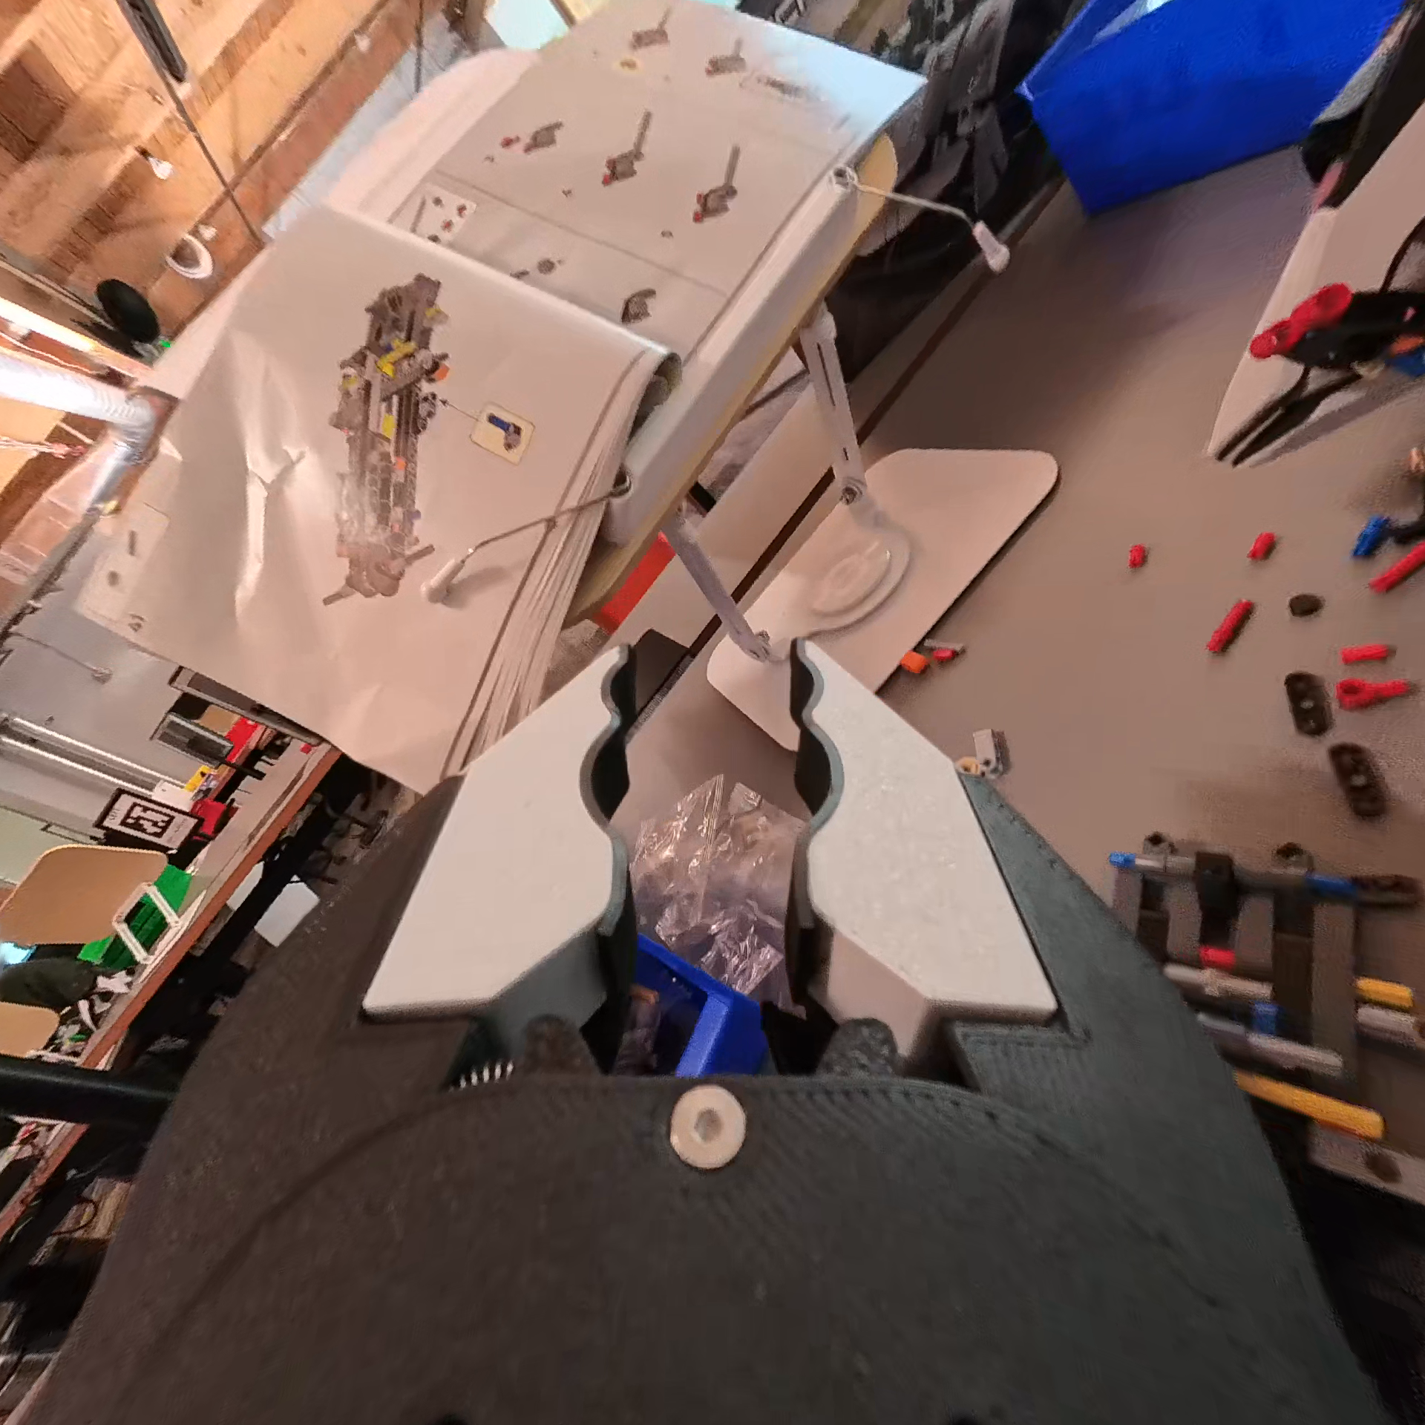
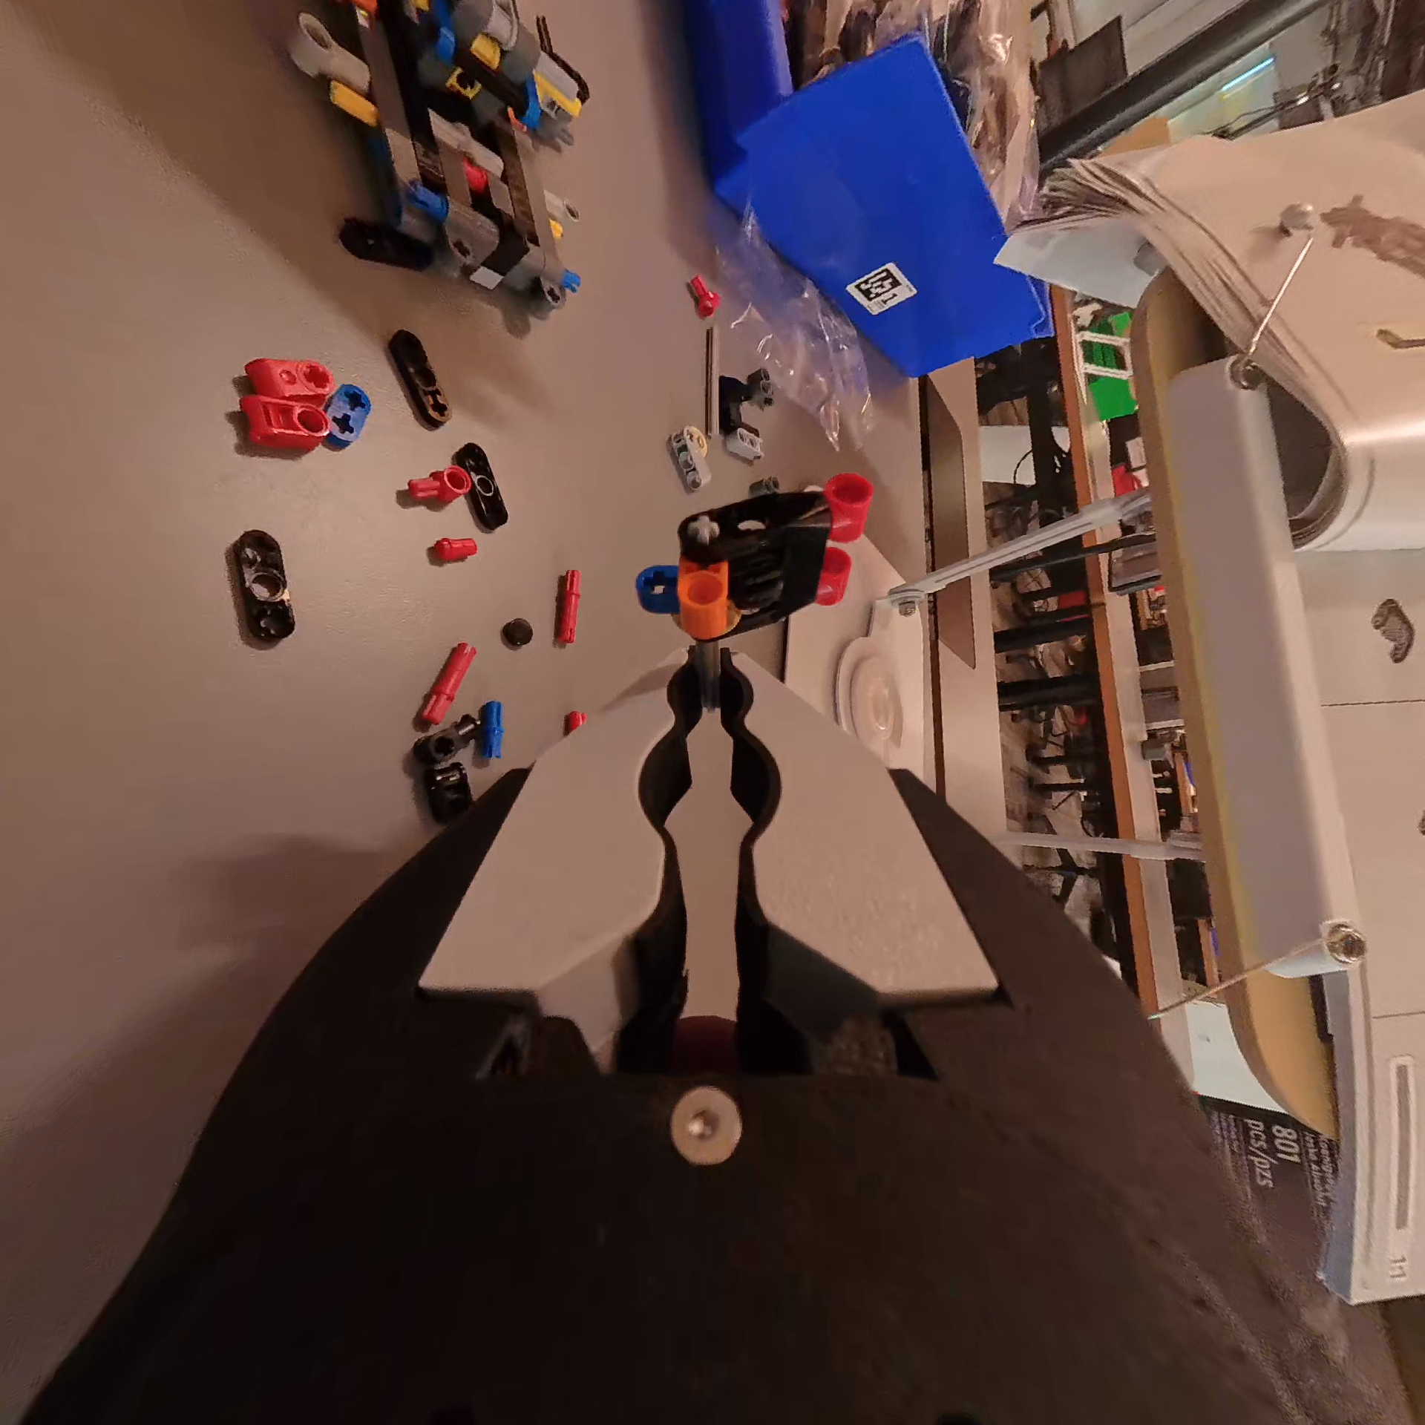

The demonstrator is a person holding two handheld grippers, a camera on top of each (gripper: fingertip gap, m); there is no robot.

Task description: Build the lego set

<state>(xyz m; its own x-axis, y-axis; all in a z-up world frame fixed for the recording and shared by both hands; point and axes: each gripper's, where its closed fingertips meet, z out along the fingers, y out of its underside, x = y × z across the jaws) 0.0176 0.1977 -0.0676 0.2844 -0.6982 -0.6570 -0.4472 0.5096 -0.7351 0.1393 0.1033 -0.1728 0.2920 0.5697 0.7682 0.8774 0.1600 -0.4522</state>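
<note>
My right gripper (image 2: 708, 669) is shut on the axle of a small sub-assembly (image 2: 759, 563), black with orange, blue and red parts, and holds it above the table. The same sub-assembly shows far right in the left wrist view (image 1: 1345, 335). My left gripper (image 1: 713, 663) is open and empty, raised above the table's near edge. The main grey, black, yellow and blue lego build (image 2: 470, 146) lies on the table; it also shows in the left wrist view (image 1: 1264, 971). Loose red, black and blue pieces (image 2: 455, 540) lie scattered between them.
An instruction booklet (image 1: 370, 463) stands open on a white stand (image 1: 910, 540) ahead of the left gripper. A blue bin (image 2: 887, 200) and crumpled clear bags (image 2: 794, 331) lie beside it. Another blue bin with bags (image 1: 694, 1002) sits under the left gripper.
</note>
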